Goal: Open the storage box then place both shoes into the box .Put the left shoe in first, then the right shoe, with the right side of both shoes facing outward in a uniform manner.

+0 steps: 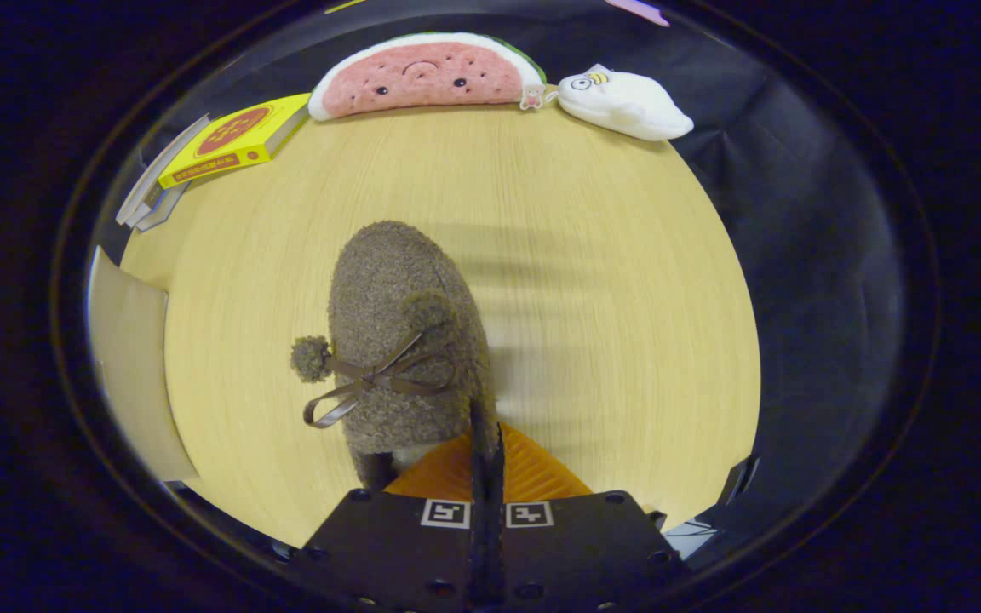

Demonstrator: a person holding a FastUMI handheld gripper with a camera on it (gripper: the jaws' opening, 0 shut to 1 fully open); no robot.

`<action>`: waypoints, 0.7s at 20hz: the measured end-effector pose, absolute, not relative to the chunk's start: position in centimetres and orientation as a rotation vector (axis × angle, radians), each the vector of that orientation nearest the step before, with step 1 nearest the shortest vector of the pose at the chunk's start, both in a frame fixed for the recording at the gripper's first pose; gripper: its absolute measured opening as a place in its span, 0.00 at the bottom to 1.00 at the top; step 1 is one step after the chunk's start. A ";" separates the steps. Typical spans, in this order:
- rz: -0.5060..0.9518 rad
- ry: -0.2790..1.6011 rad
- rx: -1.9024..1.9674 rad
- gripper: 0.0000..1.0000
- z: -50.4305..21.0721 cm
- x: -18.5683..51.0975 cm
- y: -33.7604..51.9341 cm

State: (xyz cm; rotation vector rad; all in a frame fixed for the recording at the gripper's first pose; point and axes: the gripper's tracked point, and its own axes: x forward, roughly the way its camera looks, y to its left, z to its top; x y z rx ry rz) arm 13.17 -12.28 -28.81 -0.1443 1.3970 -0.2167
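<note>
Close in, the gripper [485, 460] has its two fingers drawn together with barely a slit between them, pinching the thin rim at the heel end of a fuzzy brown shoe [401, 332]. So the jaws are clamped on the shoe's back edge, a narrow strip of it sandwiched between the pads. Rest of the shoe extends ahead of the fingers and a little to their left, toe pointing away over the table [593, 255]. A brown ribbon bow [371, 380] crosses the shoe's upper, with a pompom [312, 358] off its left side and a second one on top. Cannot tell whether the shoe rests on the table or hangs just above it; faint streaked shadows lie on the wood to its right. Shoe's opening and sole are hidden by the fingers and the shoe's own bulk; left or right shoe not determinable. Beyond, at the table's far edge: a watermelon plush [427, 77], a small bear charm [531, 97] just beside it, a white plush [622, 106]. Far left, a yellow box [231, 140] sits on a stack of flat things, partly cut off. Nearer left, a pale panel [129, 366], cut off, identity unclear.
</note>
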 end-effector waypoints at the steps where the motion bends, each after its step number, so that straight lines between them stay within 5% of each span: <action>1: -0.218 1.390 -0.122 0.01 -28.4 13.0 -12.1; 14: -0.123 1.255 0.286 0.00 -14.6 10.6 -1.7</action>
